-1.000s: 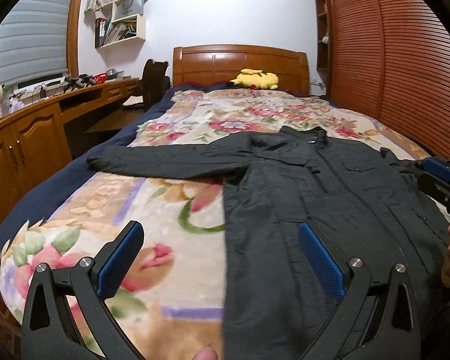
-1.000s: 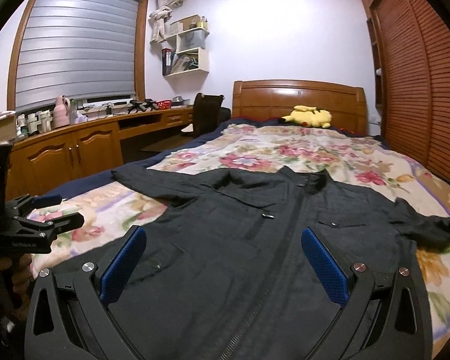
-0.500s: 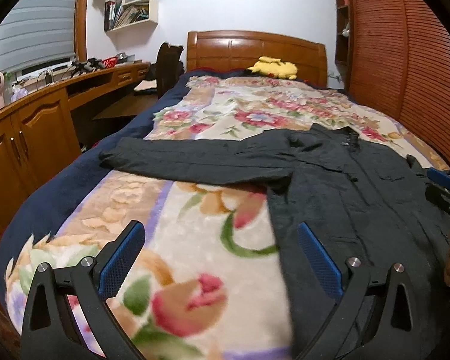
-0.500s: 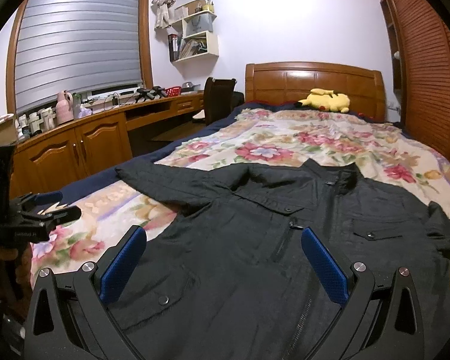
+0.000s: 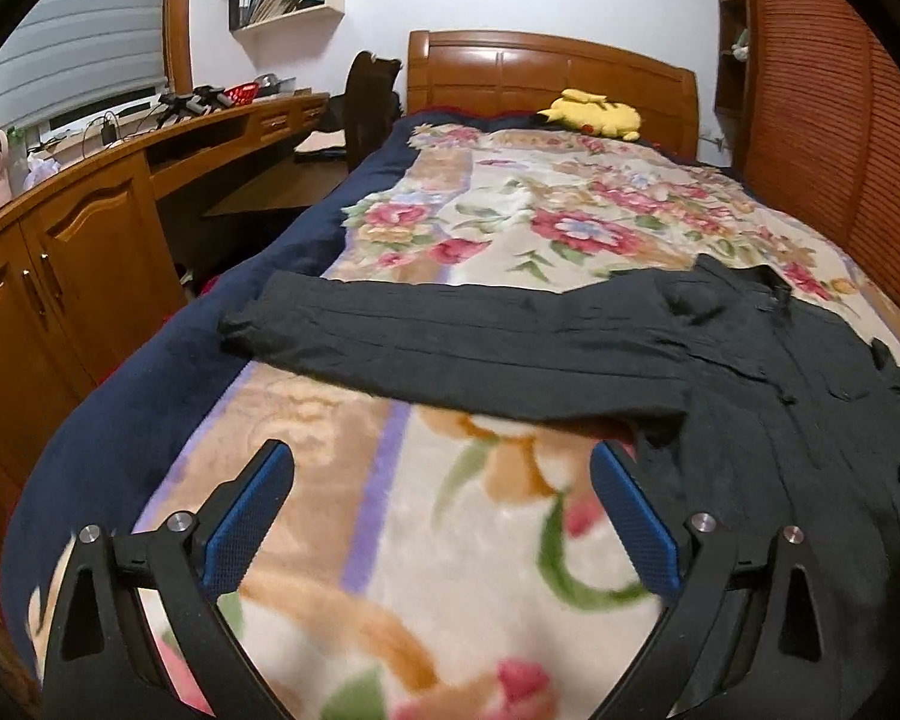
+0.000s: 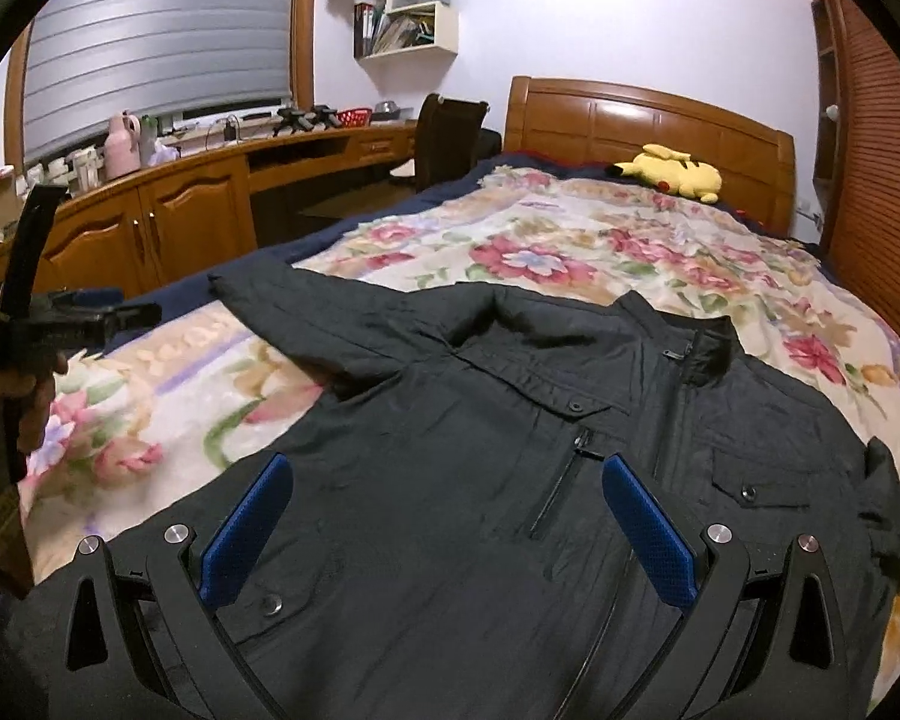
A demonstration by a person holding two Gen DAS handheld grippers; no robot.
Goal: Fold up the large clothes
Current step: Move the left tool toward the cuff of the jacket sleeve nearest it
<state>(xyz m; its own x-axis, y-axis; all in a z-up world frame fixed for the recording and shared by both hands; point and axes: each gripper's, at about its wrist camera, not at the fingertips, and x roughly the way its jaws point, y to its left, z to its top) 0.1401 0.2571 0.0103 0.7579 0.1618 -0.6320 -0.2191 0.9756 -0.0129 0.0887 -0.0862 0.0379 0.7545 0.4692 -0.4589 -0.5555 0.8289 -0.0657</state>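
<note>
A black jacket (image 6: 510, 480) lies flat, front up, on the floral bedspread (image 6: 570, 240). Its left sleeve (image 5: 450, 348) stretches out toward the bed's left edge; the right sleeve (image 6: 888, 510) is bunched at the right. My left gripper (image 5: 444, 510) is open and empty above the bedspread, a little short of the outstretched sleeve. It also shows from the side in the right wrist view (image 6: 84, 318). My right gripper (image 6: 444, 522) is open and empty, hovering over the jacket's lower body.
A wooden desk and cabinets (image 5: 60, 252) run along the left with a dark chair (image 5: 369, 102). A wooden headboard (image 5: 546, 78) and a yellow plush toy (image 5: 594, 114) are at the far end. A louvred wardrobe (image 5: 834, 120) stands on the right.
Both grippers moved left and forward over the bed. The left one now faces the outstretched sleeve; the right one is over the jacket's left half. Both stayed open.
</note>
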